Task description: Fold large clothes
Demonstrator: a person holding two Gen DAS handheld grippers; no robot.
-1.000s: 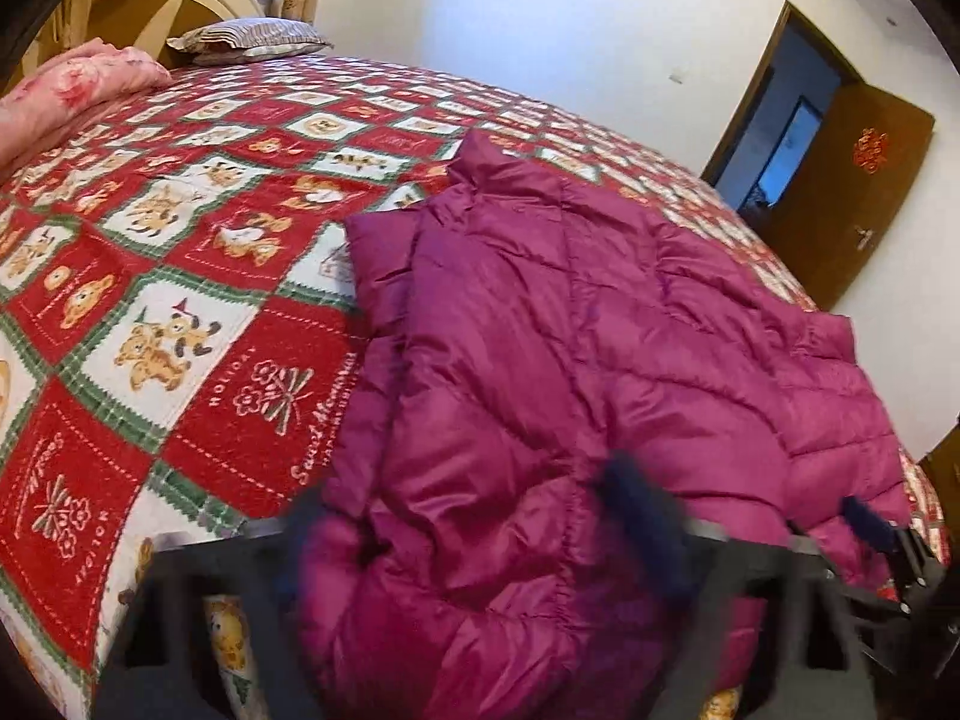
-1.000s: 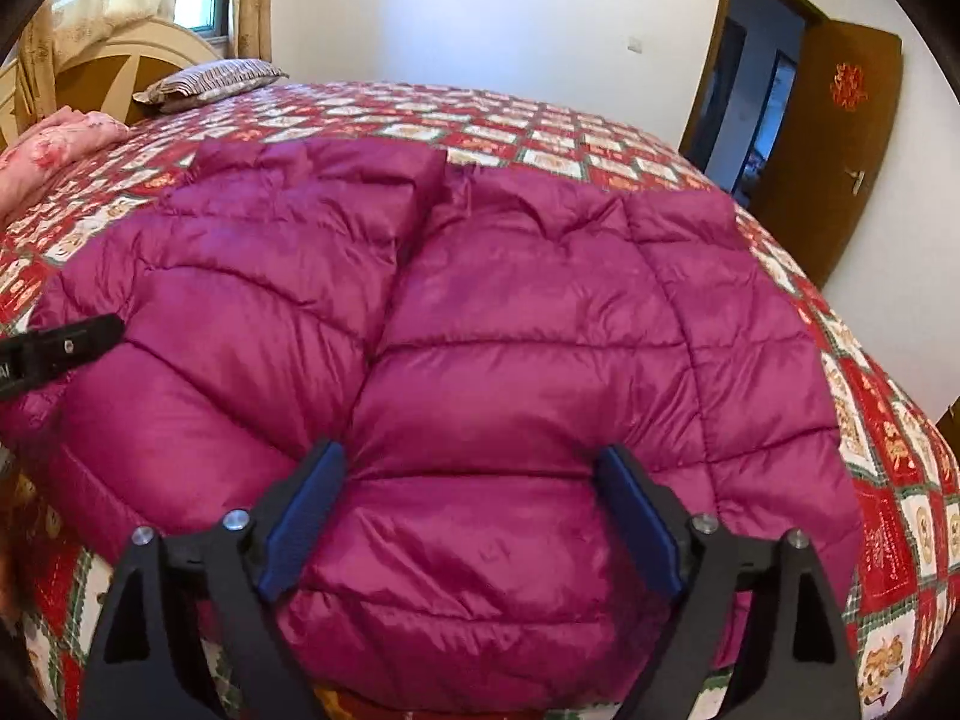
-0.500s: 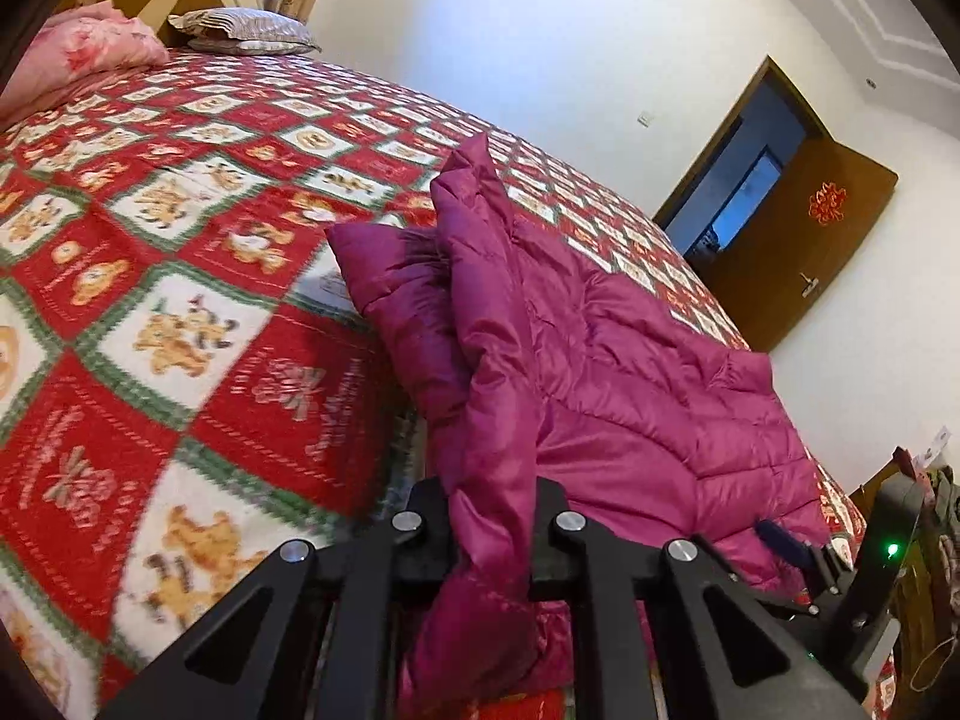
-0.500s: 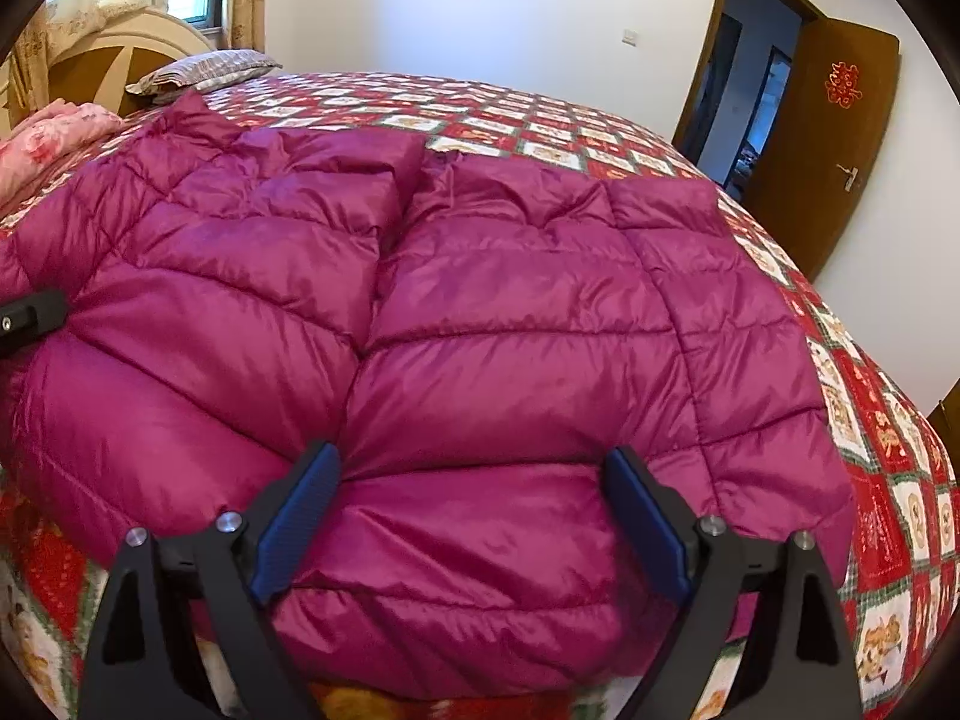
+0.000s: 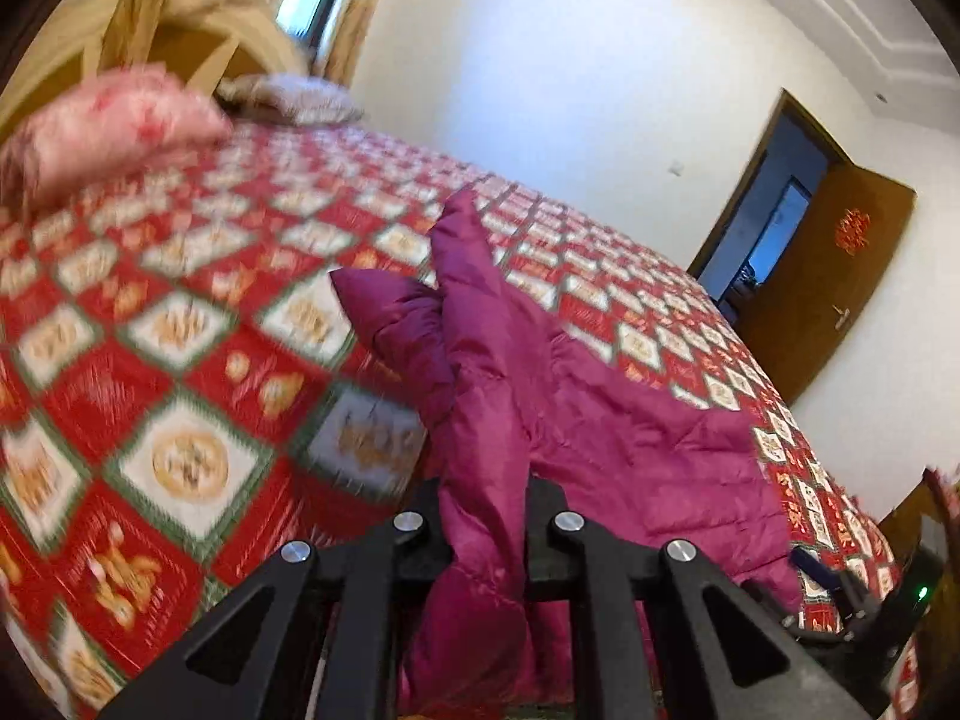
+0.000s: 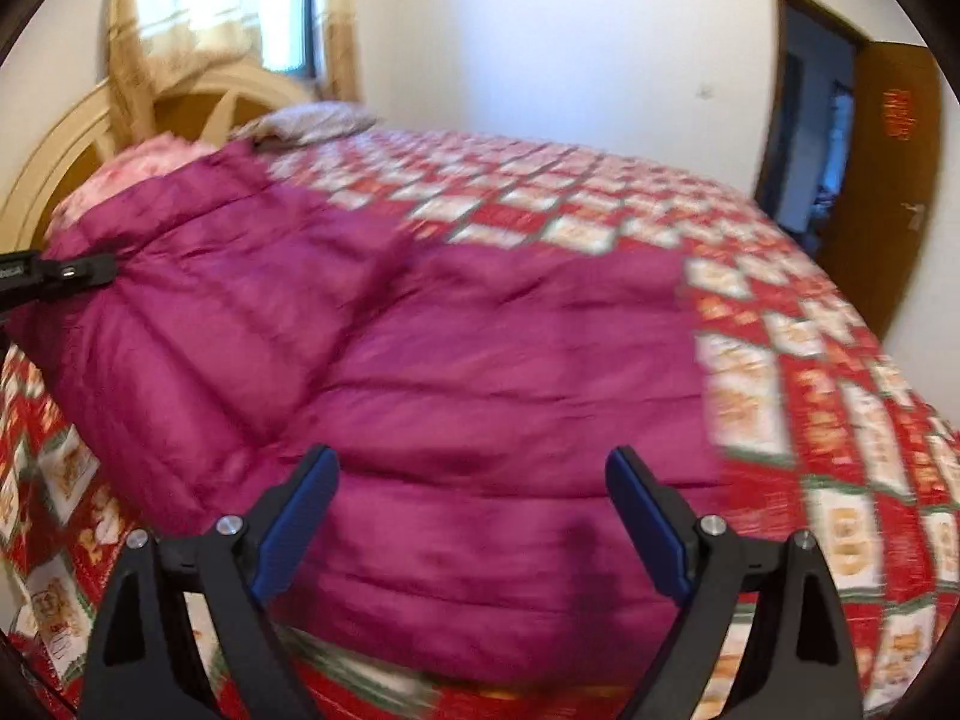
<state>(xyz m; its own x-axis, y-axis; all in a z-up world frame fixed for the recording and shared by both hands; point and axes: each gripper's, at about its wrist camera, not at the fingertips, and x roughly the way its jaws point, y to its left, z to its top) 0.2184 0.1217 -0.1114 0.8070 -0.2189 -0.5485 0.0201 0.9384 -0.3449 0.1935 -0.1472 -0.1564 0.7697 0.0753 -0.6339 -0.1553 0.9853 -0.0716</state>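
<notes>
A red, white and green patchwork bedspread (image 5: 180,360) is covering the bed, and everything else is sitting relative to it. A magenta quilted down jacket (image 6: 456,360) is lying across its near part, one edge rising off it. 2 pillows, a pink one (image 5: 108,126) and a striped one (image 5: 288,99), are resting at its far end by the headboard (image 6: 72,150). The left gripper (image 5: 483,516) is pinching the lifted jacket edge, jaws clamped on the fabric. The right gripper (image 6: 474,516) is hovering over the jacket's near hem, jaws wide apart.
</notes>
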